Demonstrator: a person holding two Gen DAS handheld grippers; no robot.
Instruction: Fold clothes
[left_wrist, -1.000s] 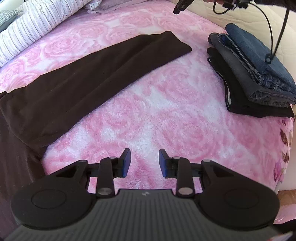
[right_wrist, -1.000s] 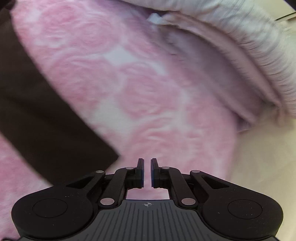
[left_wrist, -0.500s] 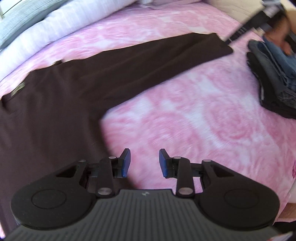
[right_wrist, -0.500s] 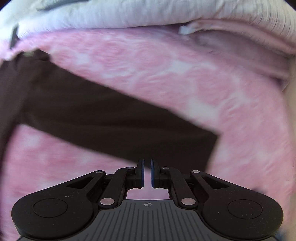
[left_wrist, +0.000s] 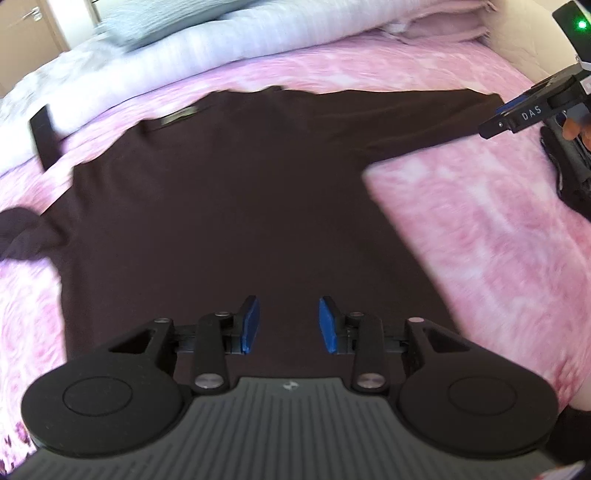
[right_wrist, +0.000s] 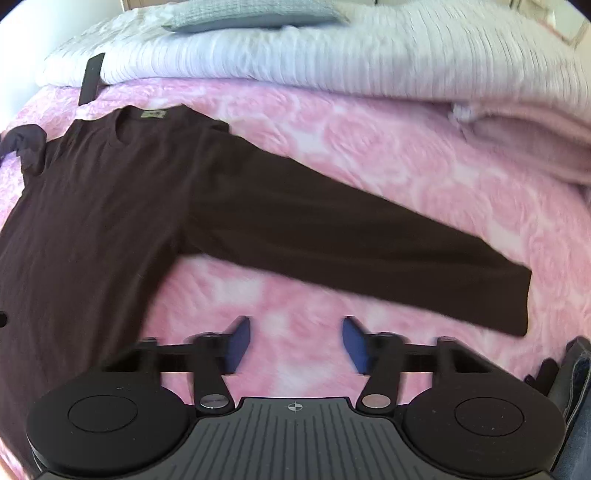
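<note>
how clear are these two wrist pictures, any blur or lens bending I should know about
Left wrist view: motion blur smears the pink blanket and the dark shirt's edges, while the left gripper stays sharp. Right wrist view: the right gripper's fingers are smeared as its jaws open with nothing between them. Fisheye distortion curves the striped bedding in both.

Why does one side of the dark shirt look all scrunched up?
The dark shirt lies mostly flat on the pink blanket, with one sleeve stretched out straight. The other sleeve is bunched in a lump by the shoulder, so it needs smoothing out before folding.
</note>
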